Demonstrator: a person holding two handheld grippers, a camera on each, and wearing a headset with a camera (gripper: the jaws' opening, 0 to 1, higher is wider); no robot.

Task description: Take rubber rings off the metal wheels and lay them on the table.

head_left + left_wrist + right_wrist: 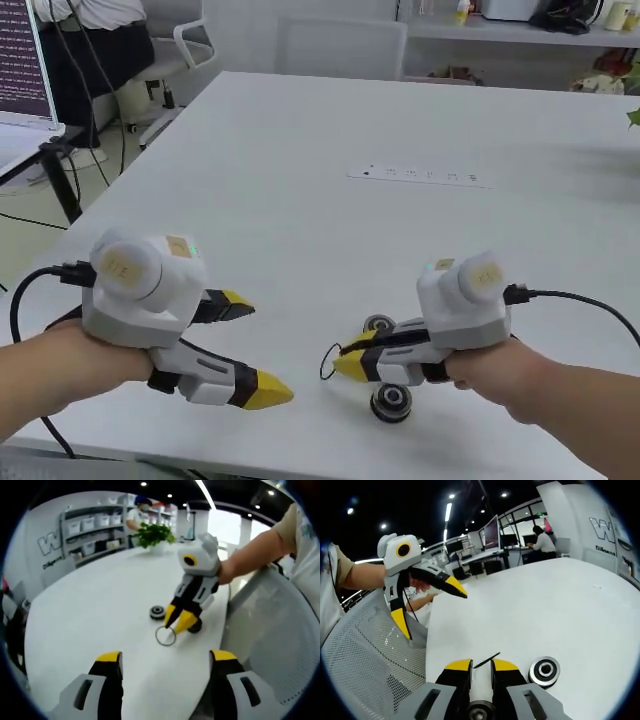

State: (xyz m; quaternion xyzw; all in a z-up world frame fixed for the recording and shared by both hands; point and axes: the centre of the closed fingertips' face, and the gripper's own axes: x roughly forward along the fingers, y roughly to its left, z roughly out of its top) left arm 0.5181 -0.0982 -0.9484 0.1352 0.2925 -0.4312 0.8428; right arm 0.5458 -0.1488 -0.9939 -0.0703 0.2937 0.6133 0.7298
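Note:
My right gripper point(345, 365) is shut on a thin black rubber ring point(327, 362) that hangs from its yellow tips just over the white table point(300, 200). In the left gripper view the ring point(165, 636) is a full loop under the right gripper point(179, 622). Two metal wheels lie beside it, one behind point(379, 324) and one in front point(391, 402). The right gripper view has one wheel point(545, 670) to the right of its own jaws and another point(481, 712) beneath them. My left gripper point(255, 345) stands open to the left, nothing between its jaws.
A white power strip point(420, 175) lies flat mid-table. A grey chair point(340, 45) stands at the far edge and a monitor point(20, 60) at the far left. A mesh chair back point(365, 655) is close to the near table edge. A potted plant point(152, 532) sits at the table's far end.

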